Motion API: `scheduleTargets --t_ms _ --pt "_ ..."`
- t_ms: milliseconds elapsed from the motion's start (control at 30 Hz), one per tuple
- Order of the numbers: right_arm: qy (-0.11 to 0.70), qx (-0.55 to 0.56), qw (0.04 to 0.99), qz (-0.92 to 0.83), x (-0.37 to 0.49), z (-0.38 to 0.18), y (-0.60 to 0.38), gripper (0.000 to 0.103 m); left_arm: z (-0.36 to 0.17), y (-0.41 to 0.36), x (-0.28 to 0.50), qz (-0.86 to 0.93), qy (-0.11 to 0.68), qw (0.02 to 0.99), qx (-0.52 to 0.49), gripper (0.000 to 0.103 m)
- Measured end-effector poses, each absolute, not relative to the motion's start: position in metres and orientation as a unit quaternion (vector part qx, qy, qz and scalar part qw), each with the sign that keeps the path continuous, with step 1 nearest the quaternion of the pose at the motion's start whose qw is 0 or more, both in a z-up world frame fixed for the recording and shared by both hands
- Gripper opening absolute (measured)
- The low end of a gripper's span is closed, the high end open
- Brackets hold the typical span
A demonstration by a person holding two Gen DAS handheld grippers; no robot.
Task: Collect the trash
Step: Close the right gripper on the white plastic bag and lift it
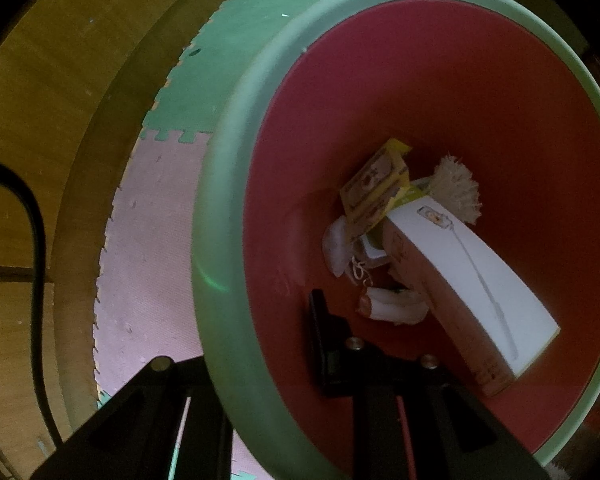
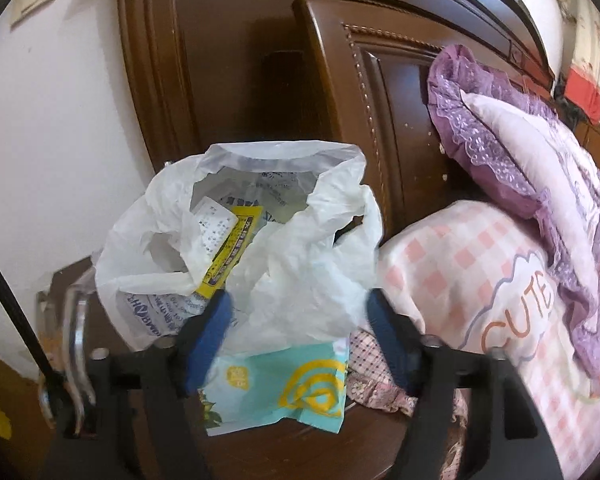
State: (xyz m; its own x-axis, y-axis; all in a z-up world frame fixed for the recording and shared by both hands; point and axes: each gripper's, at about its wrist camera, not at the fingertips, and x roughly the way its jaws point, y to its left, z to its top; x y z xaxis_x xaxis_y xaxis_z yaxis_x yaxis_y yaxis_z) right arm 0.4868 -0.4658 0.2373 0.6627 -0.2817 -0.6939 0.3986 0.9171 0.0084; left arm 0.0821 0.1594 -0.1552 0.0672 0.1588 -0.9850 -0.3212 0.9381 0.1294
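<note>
Trash bag [image 2: 259, 248] waits on the nightstand's [image 2: 283, 452] front edge between the right gripper's [image 2: 300, 320] spread jaws; left gripper [image 1: 259, 360] pinches the half-filled bin's [image 1: 235, 184] rim.

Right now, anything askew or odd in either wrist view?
Nothing spilled or damaged. Left gripper is clamped on the bin rim, one finger inside, one outside; trash lies at the bottom, including a white box. Right gripper is open around a crumpled white plastic bag sagging open on the wooden nightstand.
</note>
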Motion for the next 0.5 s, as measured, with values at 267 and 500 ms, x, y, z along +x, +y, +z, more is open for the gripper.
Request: scheduleTargets --t_ms 267,500 --pt "0.388 0.085 0.899 -0.187 0.508 0.220 -0.466 0.076 -0.156 0.159 0.083 0.165 0.663 0.728 -0.057 0.017" --pt "0.375 -0.015 0.909 -0.179 0.502 0.223 -0.440 0.013 -0.155 0.160 0.082 0.168 0.661 0.728 -0.065 0.017"
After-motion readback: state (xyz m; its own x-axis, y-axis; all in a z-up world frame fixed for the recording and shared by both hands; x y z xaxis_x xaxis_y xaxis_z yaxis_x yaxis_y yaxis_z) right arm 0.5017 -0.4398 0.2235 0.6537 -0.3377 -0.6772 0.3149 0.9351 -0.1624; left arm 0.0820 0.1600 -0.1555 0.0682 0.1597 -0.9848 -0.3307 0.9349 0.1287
